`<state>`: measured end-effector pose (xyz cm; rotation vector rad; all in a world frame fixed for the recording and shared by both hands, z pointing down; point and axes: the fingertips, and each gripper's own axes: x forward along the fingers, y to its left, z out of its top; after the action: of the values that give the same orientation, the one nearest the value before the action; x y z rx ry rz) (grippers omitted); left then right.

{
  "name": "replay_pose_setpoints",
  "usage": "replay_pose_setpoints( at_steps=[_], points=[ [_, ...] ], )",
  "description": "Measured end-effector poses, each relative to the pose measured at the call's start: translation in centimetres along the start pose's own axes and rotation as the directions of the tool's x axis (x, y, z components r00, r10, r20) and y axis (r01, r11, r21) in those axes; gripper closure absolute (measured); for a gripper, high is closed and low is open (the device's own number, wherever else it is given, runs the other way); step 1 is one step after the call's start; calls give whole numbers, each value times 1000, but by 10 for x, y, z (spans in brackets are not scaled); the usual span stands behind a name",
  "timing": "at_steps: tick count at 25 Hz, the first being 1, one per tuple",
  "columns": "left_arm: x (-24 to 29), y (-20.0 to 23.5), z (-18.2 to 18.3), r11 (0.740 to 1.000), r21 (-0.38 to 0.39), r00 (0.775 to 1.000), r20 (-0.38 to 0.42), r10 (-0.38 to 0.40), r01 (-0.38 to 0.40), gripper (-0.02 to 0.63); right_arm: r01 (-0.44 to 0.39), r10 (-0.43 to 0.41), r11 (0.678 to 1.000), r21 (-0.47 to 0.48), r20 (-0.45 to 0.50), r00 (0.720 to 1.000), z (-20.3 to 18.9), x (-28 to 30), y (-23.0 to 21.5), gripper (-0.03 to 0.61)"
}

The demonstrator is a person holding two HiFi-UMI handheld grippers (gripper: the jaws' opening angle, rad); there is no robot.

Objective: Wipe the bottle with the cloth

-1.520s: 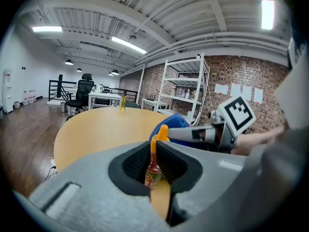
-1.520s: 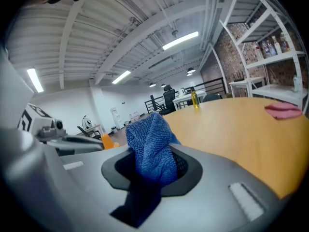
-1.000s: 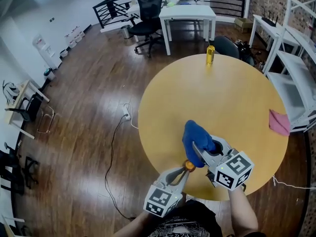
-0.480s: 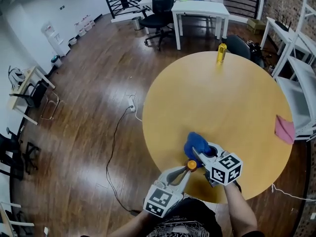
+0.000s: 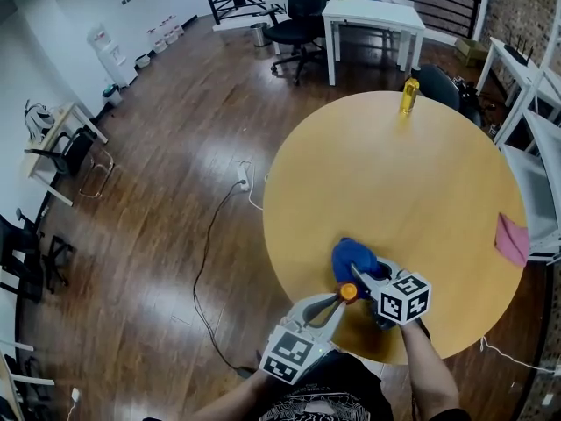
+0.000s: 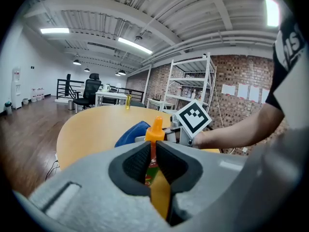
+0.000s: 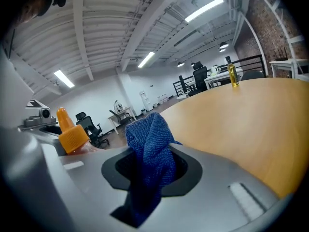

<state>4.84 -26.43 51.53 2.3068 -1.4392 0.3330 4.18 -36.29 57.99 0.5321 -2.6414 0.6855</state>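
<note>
My left gripper (image 5: 337, 303) is shut on a small bottle (image 6: 155, 178) with an orange cap (image 5: 349, 292), held above the near edge of the round yellow table (image 5: 412, 182). In the left gripper view the cap (image 6: 155, 128) pokes up between the jaws. My right gripper (image 5: 364, 276) is shut on a blue cloth (image 5: 351, 256), which bunches just beyond the cap. From the right gripper view the cloth (image 7: 152, 153) fills the jaws and the orange cap (image 7: 70, 133) sits close at the left.
A yellow bottle (image 5: 409, 96) stands at the table's far edge. A pink cloth (image 5: 512, 238) lies at the right rim. White desks (image 5: 372, 11) and an office chair (image 5: 307, 3) stand beyond; a cable (image 5: 219, 226) runs across the wood floor at the left.
The blue cloth and right gripper have drawn in closer to the bottle's cap. The head camera has shifted, so the table sits further right in view.
</note>
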Motion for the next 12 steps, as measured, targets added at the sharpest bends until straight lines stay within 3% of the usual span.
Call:
replay_pose_setpoints(
  at_steps=[6, 9, 12],
  points=[
    [0, 1, -2, 1000, 0, 1000, 8, 1, -1, 586, -60, 61, 988, -144, 3, 998, 61, -15, 27, 491],
    [-1, -1, 0, 1000, -4, 1000, 17, 0, 0, 586, -150, 156, 968, -202, 14, 988, 100, -27, 54, 491],
    [-1, -5, 3, 1000, -5, 1000, 23, 1, -1, 586, -273, 282, 931, -242, 0, 960, 130, -38, 86, 491]
  ],
)
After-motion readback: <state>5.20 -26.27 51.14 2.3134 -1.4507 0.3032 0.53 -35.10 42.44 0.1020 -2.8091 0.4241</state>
